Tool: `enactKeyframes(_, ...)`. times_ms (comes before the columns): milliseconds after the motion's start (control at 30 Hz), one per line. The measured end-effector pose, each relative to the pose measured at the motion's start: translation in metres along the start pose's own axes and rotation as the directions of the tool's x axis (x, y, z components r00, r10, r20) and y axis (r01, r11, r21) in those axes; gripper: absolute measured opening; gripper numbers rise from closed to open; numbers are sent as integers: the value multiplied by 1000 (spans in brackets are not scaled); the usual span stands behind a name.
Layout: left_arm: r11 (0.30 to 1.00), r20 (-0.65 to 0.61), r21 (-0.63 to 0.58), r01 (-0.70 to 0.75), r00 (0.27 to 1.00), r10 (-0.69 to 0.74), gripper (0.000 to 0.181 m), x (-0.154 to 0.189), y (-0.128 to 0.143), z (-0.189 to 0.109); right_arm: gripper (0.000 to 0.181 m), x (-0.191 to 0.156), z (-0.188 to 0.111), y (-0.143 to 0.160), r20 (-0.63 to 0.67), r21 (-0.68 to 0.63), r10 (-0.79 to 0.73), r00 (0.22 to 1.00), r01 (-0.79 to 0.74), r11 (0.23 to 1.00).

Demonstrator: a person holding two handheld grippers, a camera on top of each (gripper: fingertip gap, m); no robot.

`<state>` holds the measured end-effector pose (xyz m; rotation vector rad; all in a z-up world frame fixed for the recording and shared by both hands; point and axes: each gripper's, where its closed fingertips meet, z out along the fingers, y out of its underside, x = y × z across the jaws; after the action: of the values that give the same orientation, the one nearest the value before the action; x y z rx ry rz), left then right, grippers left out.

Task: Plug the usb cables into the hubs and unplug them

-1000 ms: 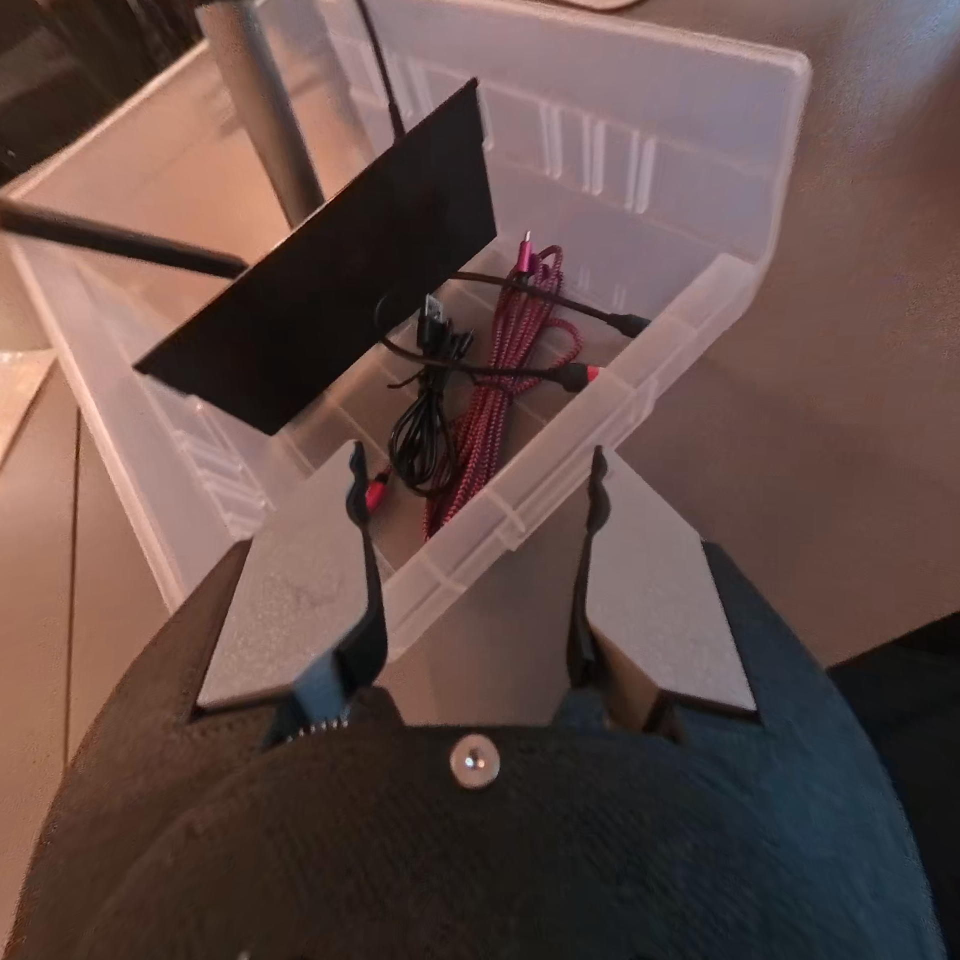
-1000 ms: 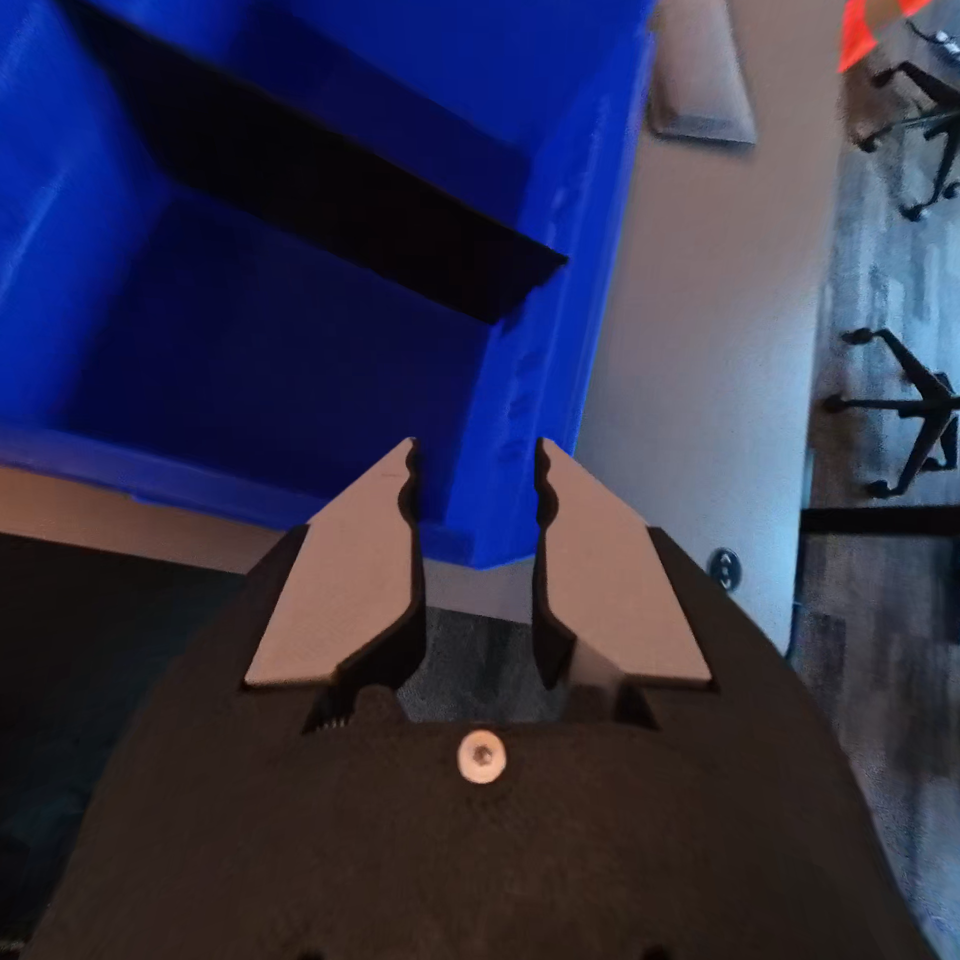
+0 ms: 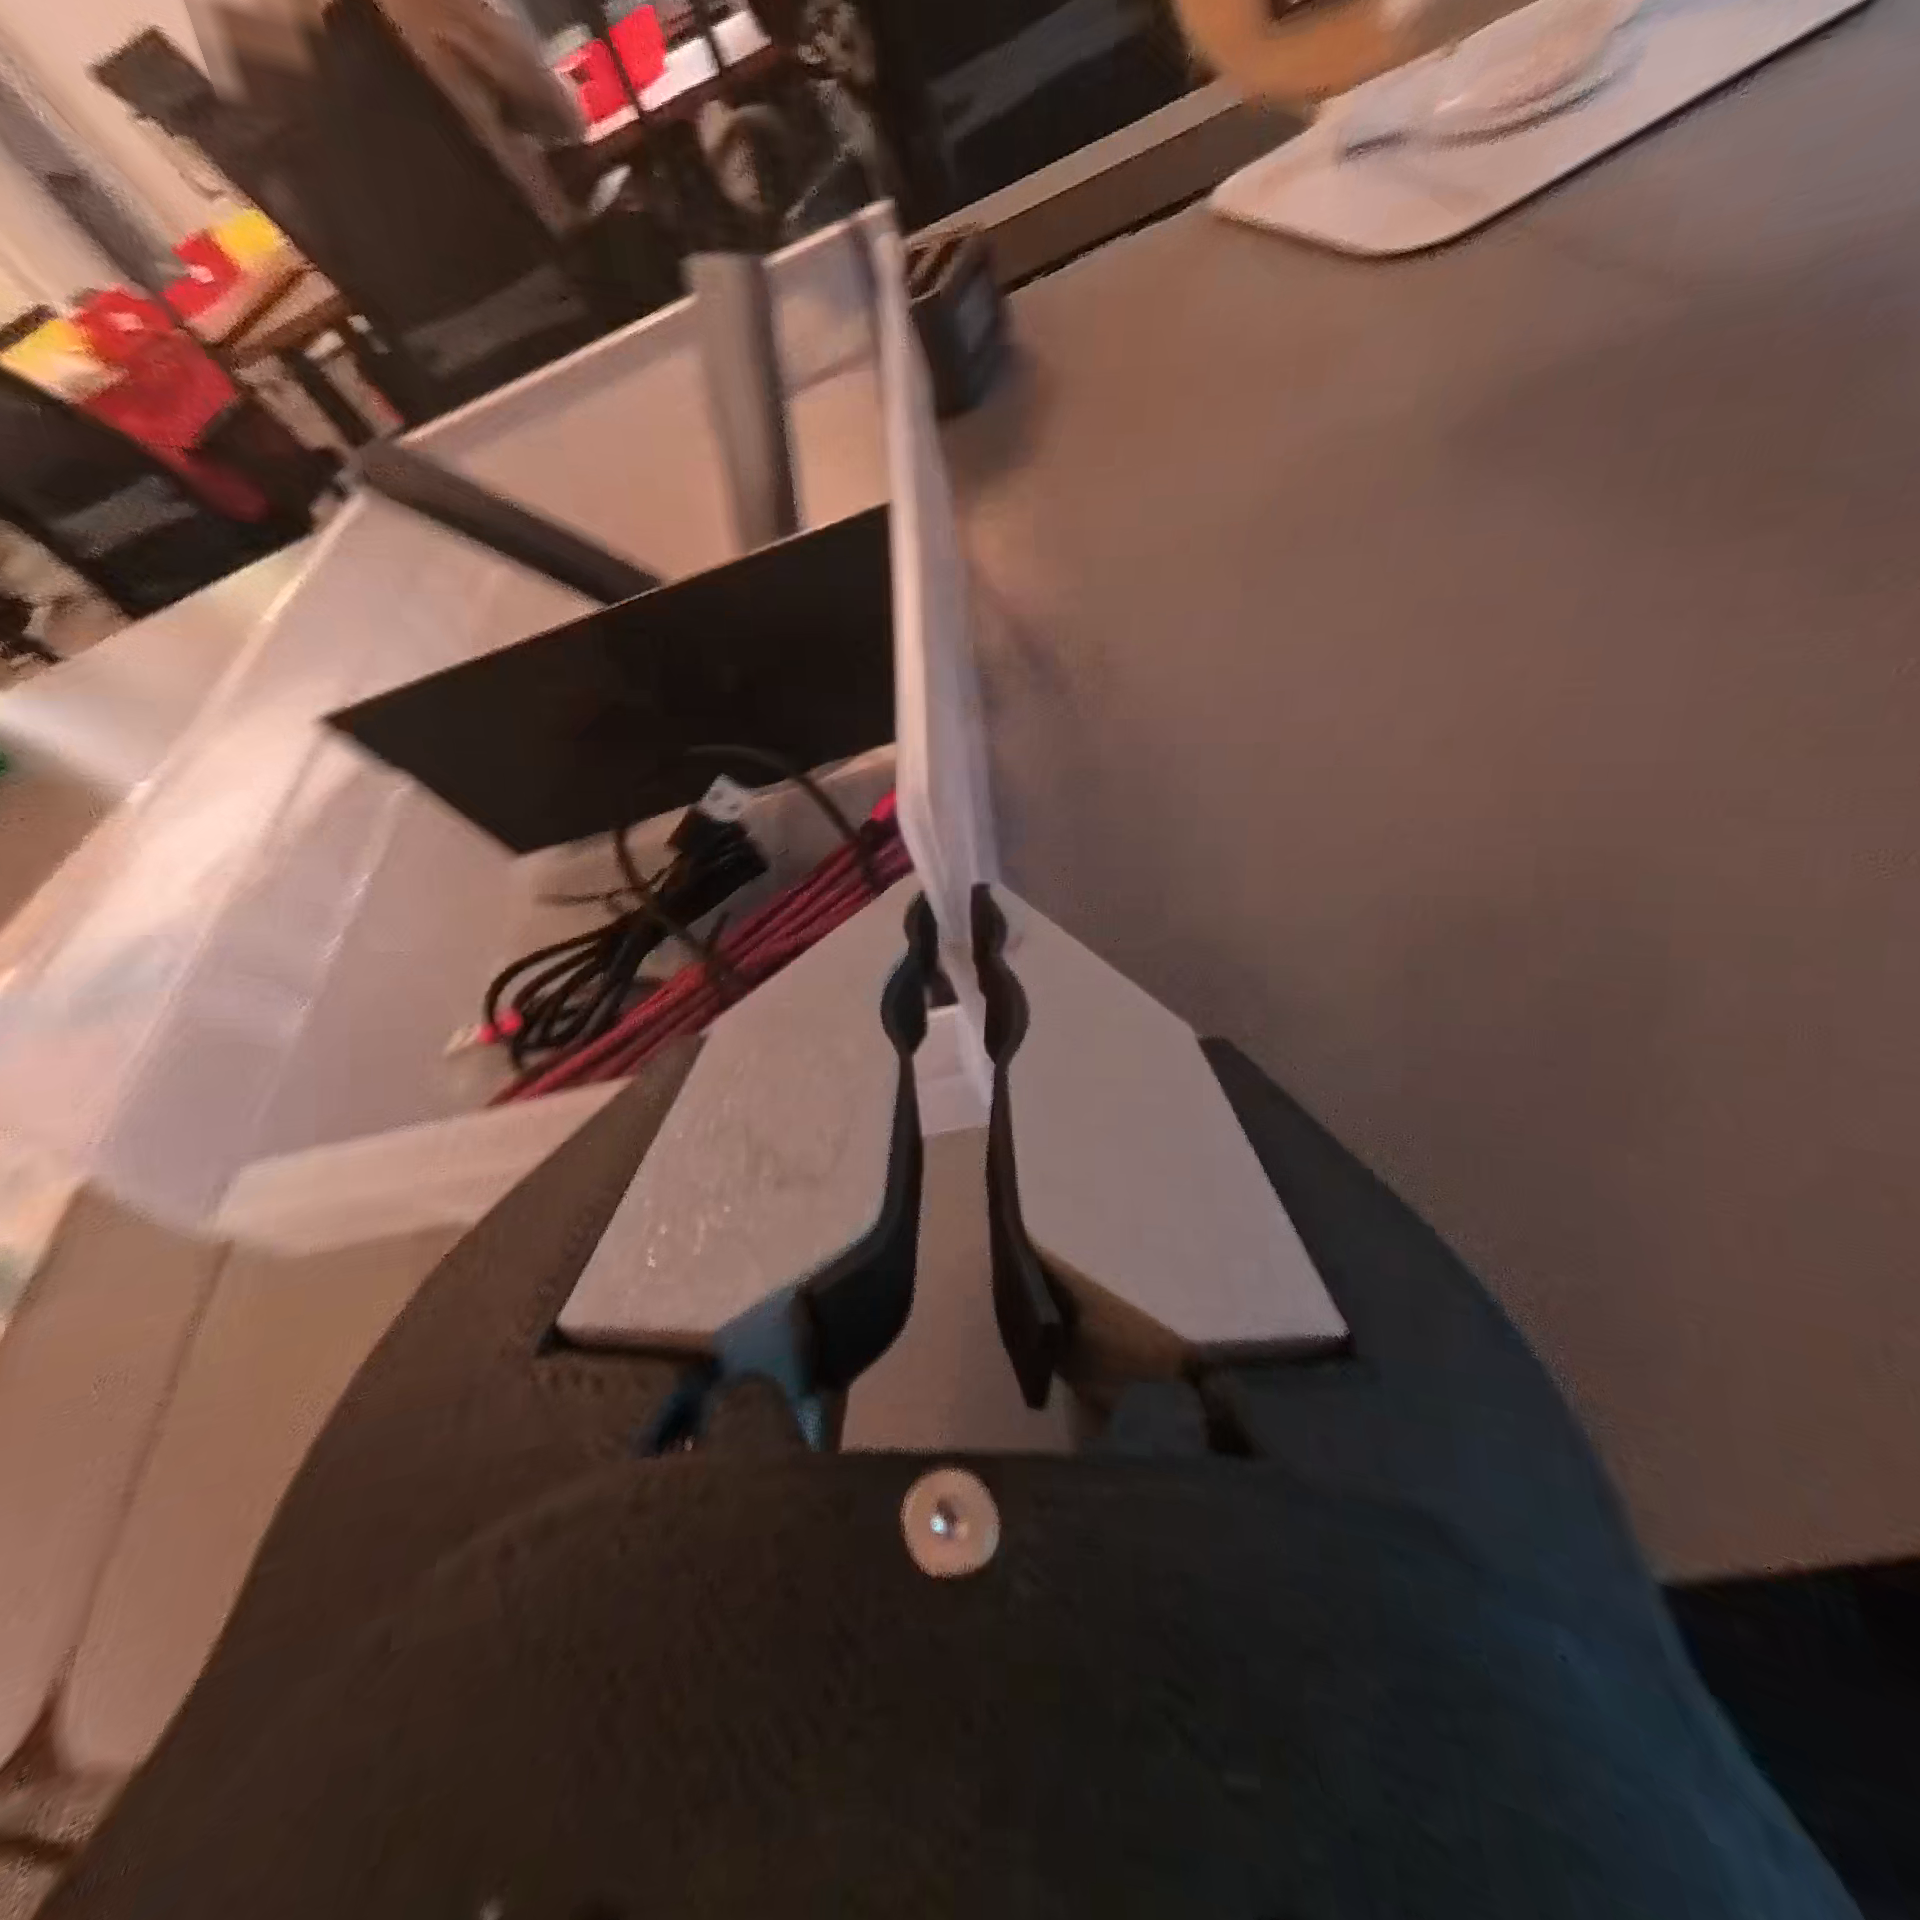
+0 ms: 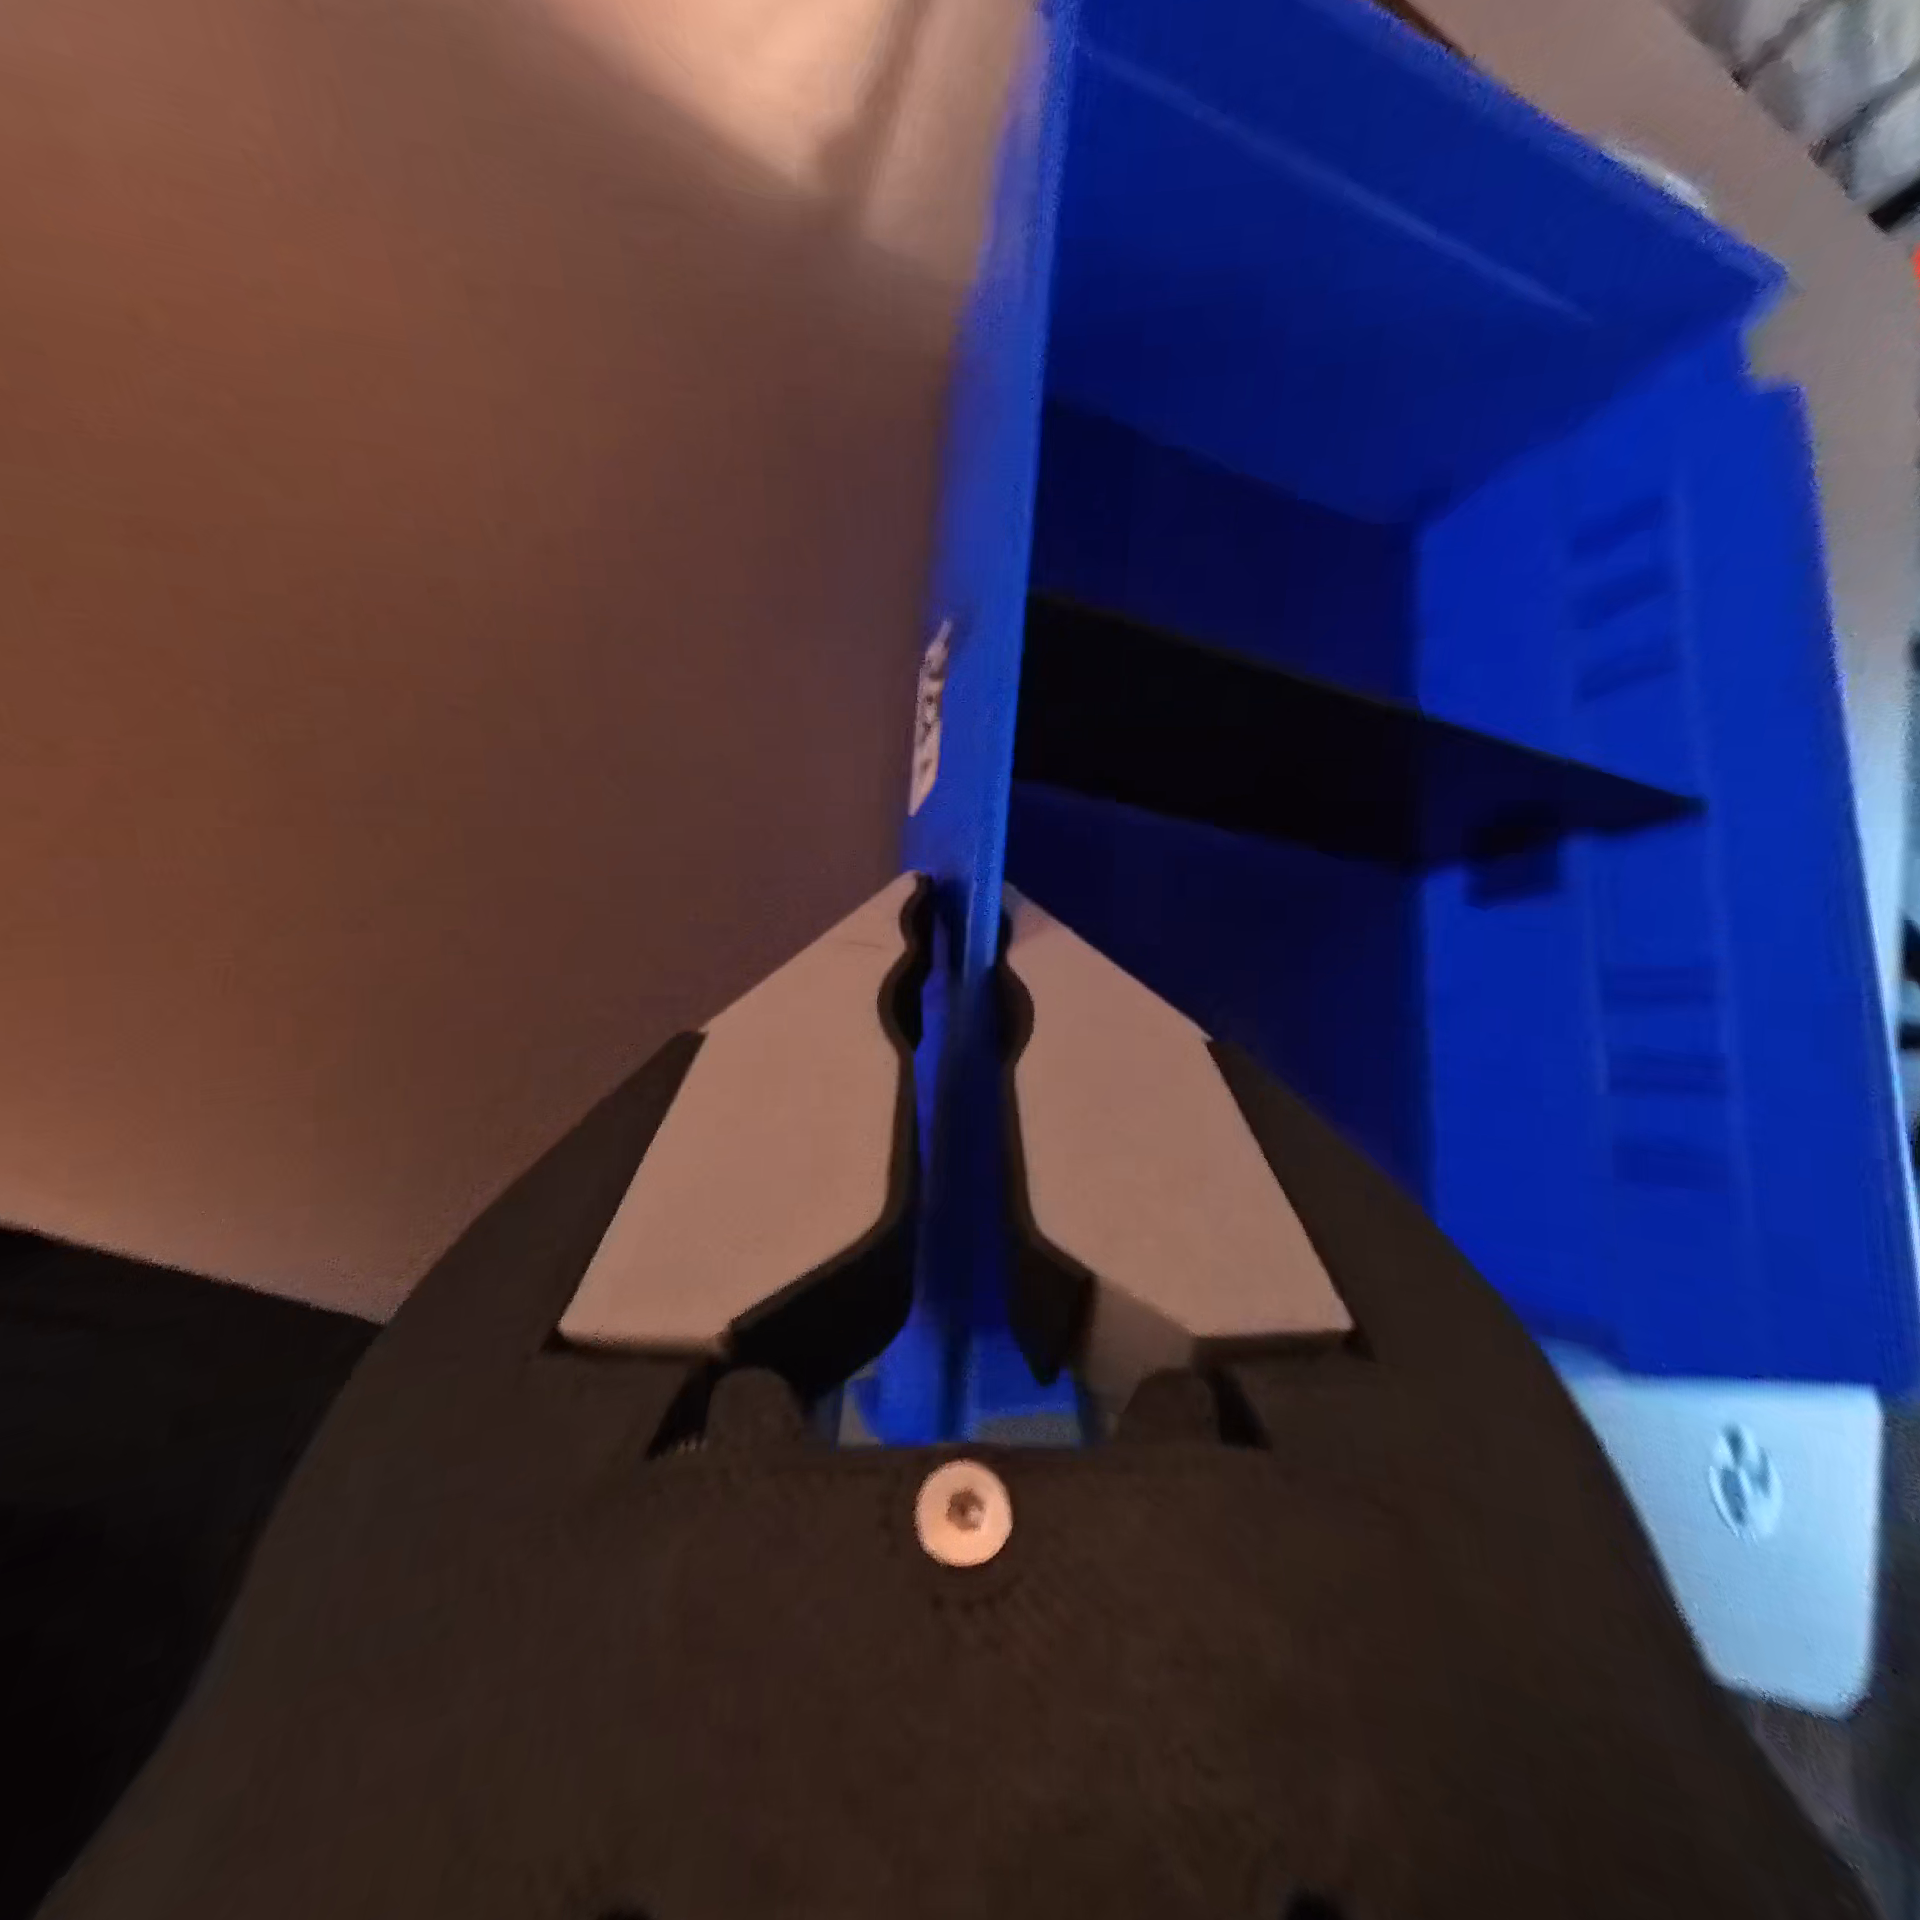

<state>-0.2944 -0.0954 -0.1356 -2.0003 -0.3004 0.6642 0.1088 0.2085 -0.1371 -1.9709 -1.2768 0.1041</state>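
In the left wrist view, my left gripper (image 3: 950, 914) is shut on the right wall of a clear plastic bin (image 3: 935, 582). Inside the bin lie a coiled black USB cable (image 3: 613, 956) and a red braided USB cable (image 3: 748, 966), below a black divider (image 3: 644, 686). In the right wrist view, my right gripper (image 4: 961, 914) is shut on the left wall of a blue plastic bin (image 4: 987, 623). The blue bin has a black divider (image 4: 1299, 748), and the compartments I see hold nothing. No hub is in view.
Both bins stand on a brown-grey table (image 3: 1455, 727). A white mat (image 3: 1507, 135) lies at the table's far right. A grey post (image 3: 743, 405) and a dark bar (image 3: 499, 509) stand behind the clear bin. Chairs and red items stand in the blurred background. Tip to tip, the grippers are about 50 cm apart.
Both grippers have closed from open: the left onto the clear bin's right wall, the right onto the blue bin's left wall. Both views have swung and are blurred by motion.
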Motion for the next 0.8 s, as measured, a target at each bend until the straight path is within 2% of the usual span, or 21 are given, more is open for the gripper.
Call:
enactKeyframes(100, 993, -52, 13, 115, 992, -114, 3, -24, 16, -16, 11, 26, 2, 12, -112, -44, 68, 991, -73, 996)
enactKeyframes(167, 984, -40, 14, 180, 983, -179, 4, -41, 26, -25, 11, 29, 2, 13, -117, -37, 86, 989, -91, 995)
enactKeyframes(267, 979, -6, 30, 203, 979, -203, 5, -55, 34, -34, 11, 31, 2, 14, -125, -36, 97, 987, -102, 994)
enactKeyframes(433, 969, -113, 26, 247, 964, -242, 1, -29, 24, -33, 11, 48, 5, 20, -155, -25, 150, 977, -155, 988)
enactKeyframes(600, 972, -218, -1, 233, 949, -228, 7, 1, 11, -34, 12, 71, 0, 33, -206, -30, 176, 963, -186, 982)
enactKeyframes(633, 974, -238, 4, 228, 946, -221, 10, 4, 6, -37, 16, 73, -4, 35, -201, -36, 168, 965, -179, 983)
enactKeyframes(667, 973, -260, 10, 229, 941, -218, 16, 7, 1, -42, 28, 75, -10, 33, -193, -26, 164, 967, -172, 985)
enactKeyframes(800, 975, -327, 20, 222, 923, -204, 52, 10, -21, -65, 47, 79, -58, -2, -167, 176, 204, 965, -174, 969)
